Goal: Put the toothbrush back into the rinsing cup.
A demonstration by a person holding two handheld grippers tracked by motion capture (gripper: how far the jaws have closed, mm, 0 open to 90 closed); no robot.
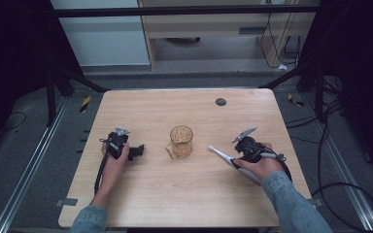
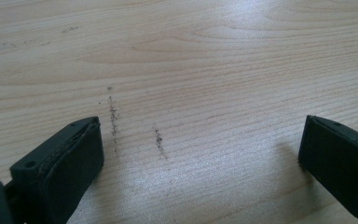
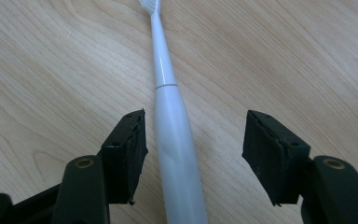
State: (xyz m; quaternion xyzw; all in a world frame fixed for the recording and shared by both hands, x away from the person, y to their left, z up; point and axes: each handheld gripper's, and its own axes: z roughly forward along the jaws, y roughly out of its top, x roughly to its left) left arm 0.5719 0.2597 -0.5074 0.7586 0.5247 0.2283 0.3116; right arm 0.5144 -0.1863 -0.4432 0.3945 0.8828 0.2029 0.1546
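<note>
Tabletop (image 1: 141,204): pale wood, centre of the high view, carrying everything. Small dark round disc (image 1: 220,102) sits near its far edge, upper centre of the frame.

Amber glass cup (image 1: 180,141): upright at the middle of the frame, faceted, appears empty. It stands between the two grippers, well apart from each.

Left gripper (image 1: 135,151): left of centre in the high view, low over the tabletop. In the left gripper view its jaws stand wide apart at the lower corners, bare wood and a few dark scuff marks (image 2: 113,119) between them. Holds nothing.

Right gripper (image 3: 193,156): right of centre in the high view. Jaws open, straddling the handle of the white toothbrush (image 3: 168,107), which lies flat on the wood. Left jaw sits just beside the handle, possibly touching; right jaw stands clear with a visible gap.

Toothbrush: in the high view, right of the cup, head pointing towards it; bristles at the top edge of the right gripper view.

Step in hand, as judged: pre-grasp on the toothbrush, not yet pinched. Next move calls for centring the handle between the jaws, closing firmly on the thick part, then lifting; probable destination is the cup.
</note>
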